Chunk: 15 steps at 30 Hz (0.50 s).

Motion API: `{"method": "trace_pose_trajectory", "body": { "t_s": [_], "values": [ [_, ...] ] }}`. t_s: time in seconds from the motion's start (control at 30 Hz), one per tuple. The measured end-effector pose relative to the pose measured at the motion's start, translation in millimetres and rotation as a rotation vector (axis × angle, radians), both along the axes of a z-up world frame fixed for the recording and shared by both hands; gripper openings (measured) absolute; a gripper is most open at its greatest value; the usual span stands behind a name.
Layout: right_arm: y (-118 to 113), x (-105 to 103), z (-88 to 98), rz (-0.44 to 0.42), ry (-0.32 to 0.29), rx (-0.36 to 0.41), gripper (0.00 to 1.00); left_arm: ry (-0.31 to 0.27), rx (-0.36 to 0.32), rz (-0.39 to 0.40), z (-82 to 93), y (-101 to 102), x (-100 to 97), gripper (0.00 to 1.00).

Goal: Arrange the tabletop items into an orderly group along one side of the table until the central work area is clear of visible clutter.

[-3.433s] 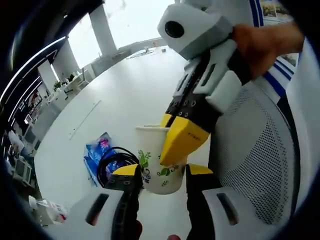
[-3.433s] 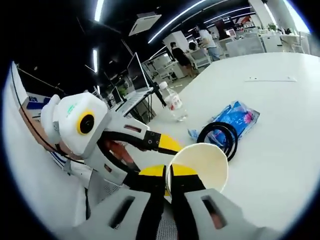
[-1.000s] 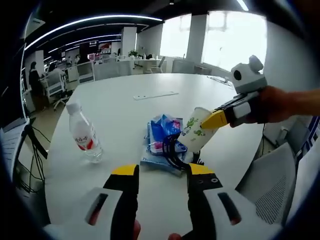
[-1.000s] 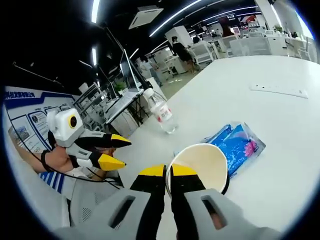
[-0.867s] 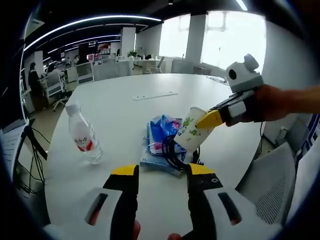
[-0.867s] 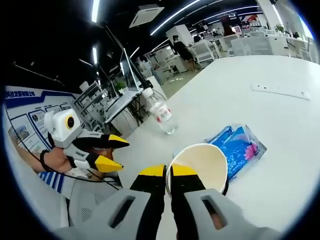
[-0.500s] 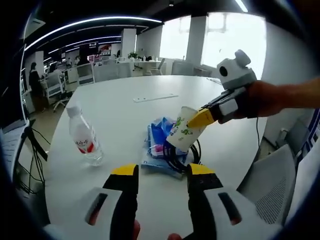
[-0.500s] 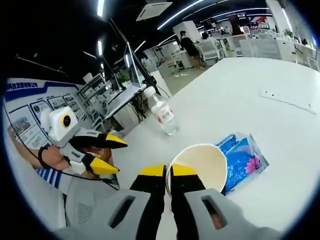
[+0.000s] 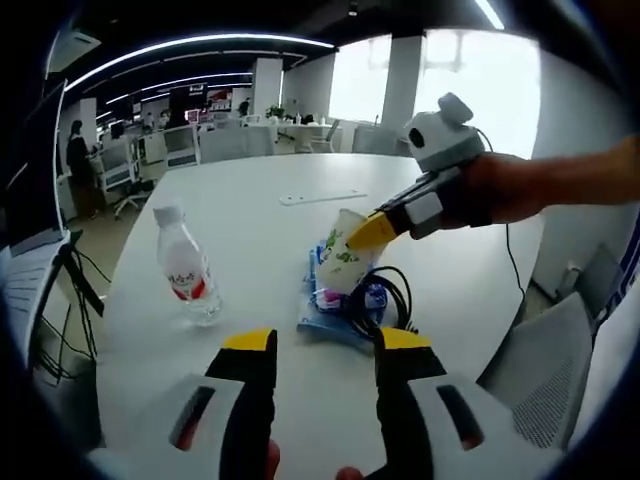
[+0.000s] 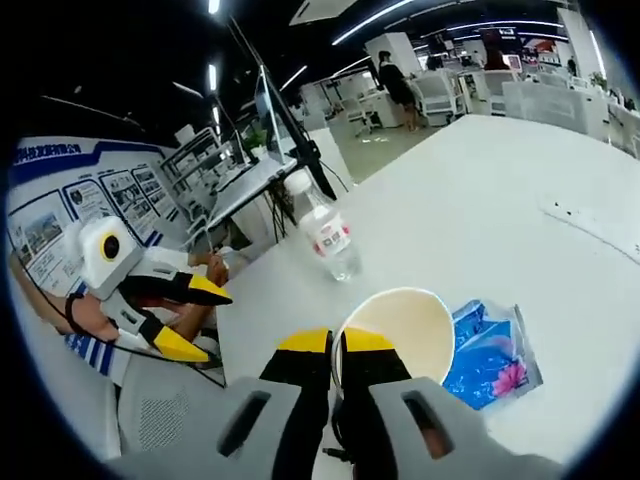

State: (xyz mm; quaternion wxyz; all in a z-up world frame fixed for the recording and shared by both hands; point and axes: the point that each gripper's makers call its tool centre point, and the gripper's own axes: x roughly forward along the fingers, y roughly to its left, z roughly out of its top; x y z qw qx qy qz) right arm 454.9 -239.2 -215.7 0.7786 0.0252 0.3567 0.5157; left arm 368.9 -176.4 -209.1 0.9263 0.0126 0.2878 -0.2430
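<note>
1. Paper, white with green leaf print: the cup (image 9: pixel 345 262) hangs in the right gripper (image 9: pixel 368 232), whose yellow jaws pinch its rim, one inside and one outside.
2. Over the last second the cup has travelled left, from the table's right edge to a spot above the blue packet (image 9: pixel 335 312) and the coiled black cable (image 9: pixel 392 297).
3. Seen from the right gripper view, the cup's open mouth (image 10: pixel 393 329) sits just beyond the closed jaws, with the packet (image 10: pixel 490 352) to its right and the water bottle (image 10: pixel 320 226) farther off.
4. The left gripper (image 9: pixel 323 346) waits near the table's near edge, jaws wide apart and holding nothing.
5. My reading: the carry is nearly over, and the cup is being brought to join the packet, cable and bottle (image 9: pixel 186 265) as one group. It has yet to be set down.
</note>
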Motion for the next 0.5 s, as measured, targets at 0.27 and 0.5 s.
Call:
{"method": "trace_pose_trajectory", "body": {
  "t_s": [0.27,0.5],
  "values": [
    [27,16,0.3,0.04,-0.025,-0.008,0.0,0.005,-0.006,0.03,-1.8,11,-3.1,0.38],
    [46,28,-7.7,0.077,-0.043,-0.04,0.0,0.006,-0.015,0.045,-2.1,15,-4.5,0.38]
  ]
}}
